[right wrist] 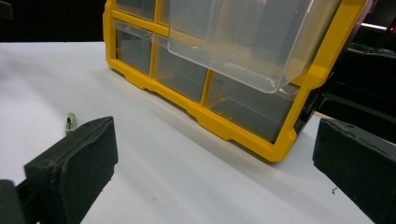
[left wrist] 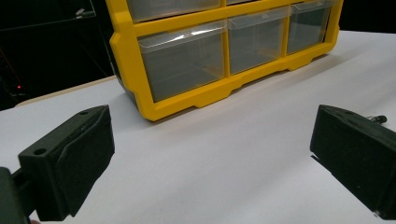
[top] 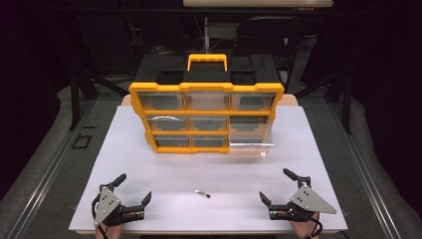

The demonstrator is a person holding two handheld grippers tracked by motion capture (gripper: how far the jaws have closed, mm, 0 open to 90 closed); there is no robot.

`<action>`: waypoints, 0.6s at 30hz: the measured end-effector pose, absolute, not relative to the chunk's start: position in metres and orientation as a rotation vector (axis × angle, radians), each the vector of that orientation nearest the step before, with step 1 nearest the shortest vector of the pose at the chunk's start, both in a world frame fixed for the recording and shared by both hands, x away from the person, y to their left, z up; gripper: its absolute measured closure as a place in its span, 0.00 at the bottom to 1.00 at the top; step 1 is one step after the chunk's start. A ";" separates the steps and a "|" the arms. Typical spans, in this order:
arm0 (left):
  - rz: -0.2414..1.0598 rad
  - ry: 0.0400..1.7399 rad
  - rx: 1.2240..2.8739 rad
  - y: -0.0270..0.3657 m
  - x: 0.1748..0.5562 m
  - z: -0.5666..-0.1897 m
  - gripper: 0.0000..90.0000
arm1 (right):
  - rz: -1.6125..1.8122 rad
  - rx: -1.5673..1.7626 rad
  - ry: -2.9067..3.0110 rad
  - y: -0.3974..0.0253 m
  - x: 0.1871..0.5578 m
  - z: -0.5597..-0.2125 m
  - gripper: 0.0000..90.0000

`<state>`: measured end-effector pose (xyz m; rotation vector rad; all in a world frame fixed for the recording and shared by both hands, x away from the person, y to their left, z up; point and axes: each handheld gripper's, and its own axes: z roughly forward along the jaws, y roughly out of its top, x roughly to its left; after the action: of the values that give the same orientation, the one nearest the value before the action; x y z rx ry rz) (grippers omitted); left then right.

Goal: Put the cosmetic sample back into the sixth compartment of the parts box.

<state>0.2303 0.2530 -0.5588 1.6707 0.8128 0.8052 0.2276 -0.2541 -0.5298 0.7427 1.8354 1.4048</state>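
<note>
A yellow and black organizer [top: 206, 94] with clear drawers stands at the back of the white table [top: 149, 169]. Its middle-right drawer [top: 251, 139] is pulled out toward me; in the right gripper view that drawer [right wrist: 247, 42] hangs over the bottom row. A small glass-and-metal part [top: 202, 193] lies on the table between the grippers, seen too as the small part [right wrist: 70, 122] and the small part [left wrist: 377, 119]. My left gripper [top: 133, 189] rests open at the near left edge. My right gripper [top: 275, 185] rests open at the near right edge. Both hold nothing.
The organizer [left wrist: 224, 60] has a yellow carry handle [top: 207, 60] on top. A dark chair [top: 268, 37] and stand legs sit behind the table. Bare white tabletop stretches between the organizer and the grippers.
</note>
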 end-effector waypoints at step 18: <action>0.784 0.840 1.677 0.253 0.237 -0.560 0.00 | 1.377 0.746 1.949 -0.243 0.236 -0.533 0.00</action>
<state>0.2367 0.2526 -0.5599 1.6769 0.8404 0.7844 0.2361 -0.2428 -0.5331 0.7456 1.9493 1.3767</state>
